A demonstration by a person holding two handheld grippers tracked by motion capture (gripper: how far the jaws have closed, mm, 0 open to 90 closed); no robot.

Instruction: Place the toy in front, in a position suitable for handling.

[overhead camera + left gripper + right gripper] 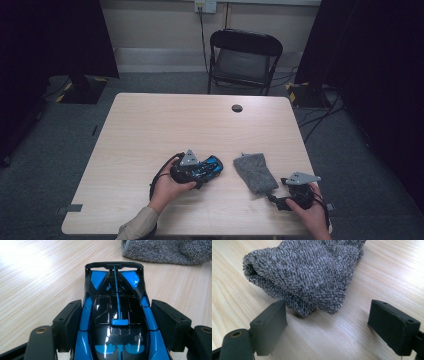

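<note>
Two low hands, left gripper (116, 322) clasping toy car (117, 315)

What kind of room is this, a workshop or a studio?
Probably a recording studio or lab: black curtains flank a lone table, with a folding chair and floor cables behind it.

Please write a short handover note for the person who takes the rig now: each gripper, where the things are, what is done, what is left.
Left gripper: jaws on both sides of the blue toy car, car on the table.
Right gripper: open, empty, its jaws just short of the grey knitted cloth.
The cloth lies flat beside the car, apart from it.
Done: car gripped.
Left, probably: take the cloth and bring car and cloth together.
</note>
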